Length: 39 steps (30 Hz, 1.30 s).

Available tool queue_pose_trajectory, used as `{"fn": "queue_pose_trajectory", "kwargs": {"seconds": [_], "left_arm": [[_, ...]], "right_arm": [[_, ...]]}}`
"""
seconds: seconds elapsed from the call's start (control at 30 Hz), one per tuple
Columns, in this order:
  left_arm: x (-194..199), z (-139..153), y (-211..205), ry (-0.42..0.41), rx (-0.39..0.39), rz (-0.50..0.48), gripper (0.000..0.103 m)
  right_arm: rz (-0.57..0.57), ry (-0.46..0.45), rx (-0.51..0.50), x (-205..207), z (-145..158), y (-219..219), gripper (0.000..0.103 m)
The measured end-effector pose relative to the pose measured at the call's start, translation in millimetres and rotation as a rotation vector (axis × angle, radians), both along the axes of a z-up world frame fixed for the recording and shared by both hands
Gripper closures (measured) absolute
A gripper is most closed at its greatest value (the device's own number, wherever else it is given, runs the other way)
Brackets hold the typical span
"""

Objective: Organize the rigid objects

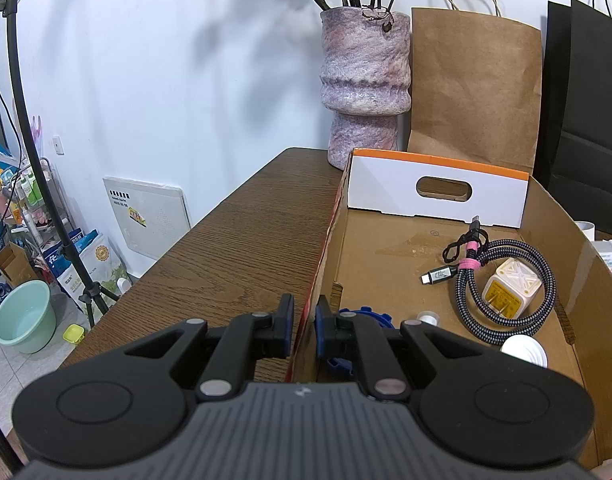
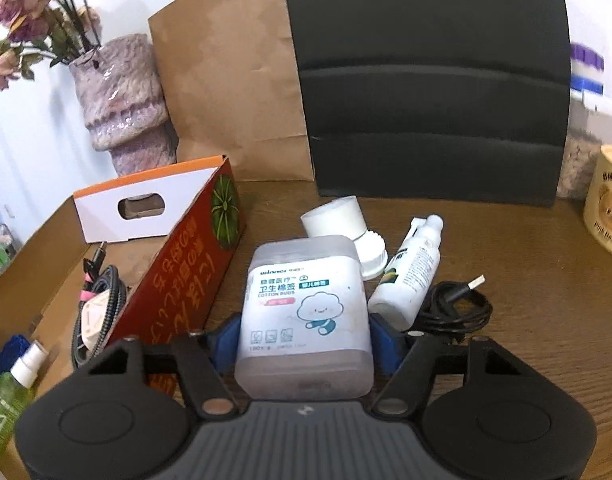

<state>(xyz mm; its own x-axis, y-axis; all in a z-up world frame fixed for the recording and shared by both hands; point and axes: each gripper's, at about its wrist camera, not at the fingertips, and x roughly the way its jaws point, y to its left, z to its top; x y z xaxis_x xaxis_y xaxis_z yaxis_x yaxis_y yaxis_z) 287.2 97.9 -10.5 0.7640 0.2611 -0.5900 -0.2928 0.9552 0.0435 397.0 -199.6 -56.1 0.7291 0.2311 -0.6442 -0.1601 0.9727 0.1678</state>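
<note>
My left gripper (image 1: 304, 324) is shut on the left wall of the cardboard box (image 1: 325, 248), one finger outside and one inside. In the box lie a braided cable (image 1: 505, 280), a white charger (image 1: 511, 286), a blue object (image 1: 365, 316) and white caps (image 1: 523, 350). My right gripper (image 2: 304, 336) is shut on a translucent cotton bud box (image 2: 306, 308), held above the table beside the cardboard box's red side (image 2: 186, 280). A white bottle (image 2: 409, 276), a white lidded jar (image 2: 345, 224) and a black USB cable (image 2: 457, 304) lie on the table beyond it.
A pink vase (image 1: 363, 80) with dried flowers, a brown paper bag (image 1: 473, 84) and a black bag (image 2: 429, 80) stand at the back. A cream bear canister (image 2: 609, 200) is at far right. A green spray bottle (image 2: 10, 392) is in the box's near corner.
</note>
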Motion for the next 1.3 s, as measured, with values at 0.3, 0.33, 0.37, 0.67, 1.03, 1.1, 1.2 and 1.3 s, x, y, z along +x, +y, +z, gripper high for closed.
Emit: {"fn": "queue_pose_trajectory", "kwargs": {"seconds": [0.3,0.33,0.37,0.67,1.03,1.1,1.2,1.3], "left_arm": [[0,0,0,0.0,0.001,0.0,0.091],[0,0,0,0.0,0.0,0.0,0.091],[0,0,0,0.0,0.0,0.0,0.091],[0,0,0,0.0,0.001,0.0,0.091],[0,0,0,0.0,0.001,0.0,0.091],[0,0,0,0.0,0.002,-0.001,0.091],[0,0,0,-0.001,0.001,0.0,0.091],[0,0,0,0.0,0.002,0.0,0.091]], "right_arm": [[-0.047,-0.073,0.027,-8,18,-10,0.038],[-0.048,-0.077,0.028,-8,19,-10,0.038],[-0.049,-0.083,0.029,-8,20,-10,0.038],[-0.032,-0.16,0.04,-20,44,-3,0.038],[0.096,-0.29,0.028,-55,83,40,0.038],[0.121,-0.3,0.018,-58,86,50,0.038],[0.155,-0.298,0.011,-60,87,68,0.038],[0.196,-0.289,-0.006,-61,85,88,0.038]]}}
